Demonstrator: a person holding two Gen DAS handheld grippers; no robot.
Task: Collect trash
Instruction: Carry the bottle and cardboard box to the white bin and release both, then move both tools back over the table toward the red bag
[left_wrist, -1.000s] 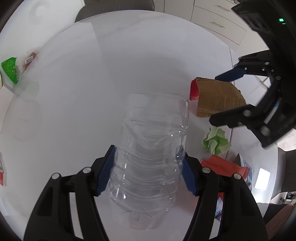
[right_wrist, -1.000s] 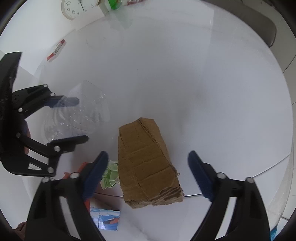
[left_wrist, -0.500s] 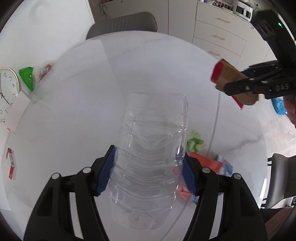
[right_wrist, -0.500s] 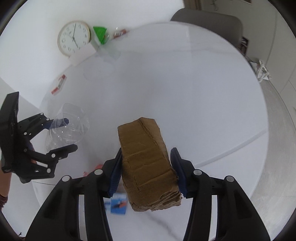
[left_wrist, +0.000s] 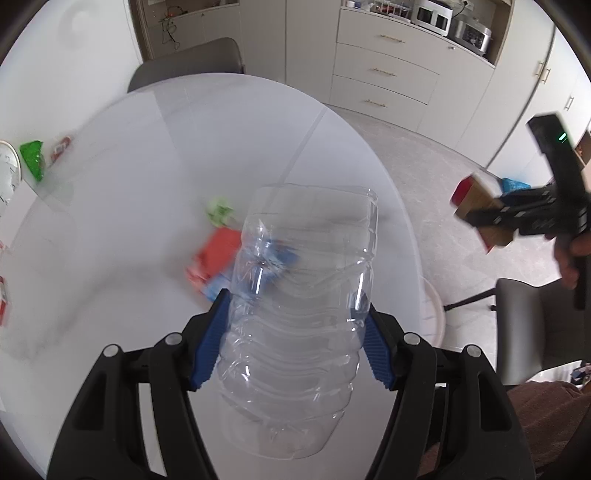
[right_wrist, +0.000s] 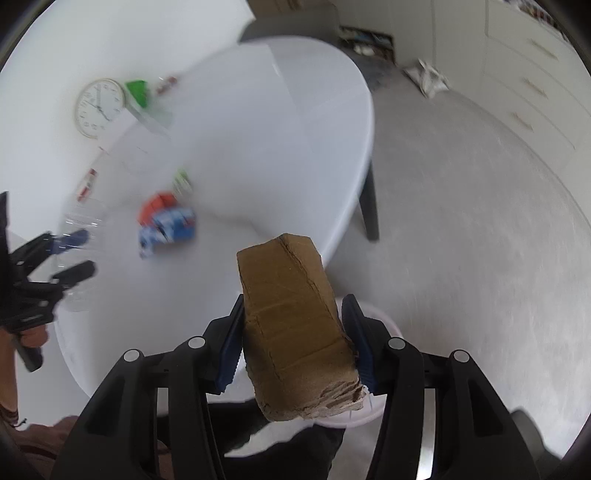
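My left gripper (left_wrist: 291, 332) is shut on a clear crushed plastic bottle (left_wrist: 299, 306) and holds it above the white round table (left_wrist: 147, 155). My right gripper (right_wrist: 293, 332) is shut on a brown folded cardboard piece (right_wrist: 291, 321), held past the table's edge above a white basket (right_wrist: 351, 413). The right gripper and its cardboard (left_wrist: 480, 218) also show in the left wrist view. On the table lie a green crumpled paper (left_wrist: 219, 210) and a red and blue wrapper (left_wrist: 214, 258). The left gripper (right_wrist: 74, 254) shows in the right wrist view.
A green packet (left_wrist: 31, 158) and a clock (right_wrist: 98, 107) lie at the table's far side. A grey chair (left_wrist: 192, 66) stands behind the table, another chair (left_wrist: 535, 317) at the right. Cabinets (left_wrist: 388, 66) line the far wall. The white basket's rim (left_wrist: 436, 317) shows beside the table.
Both grippers have lifted and swung away from the table with their loads. The right gripper closed on the cardboard and carried it out over the floor and basket.
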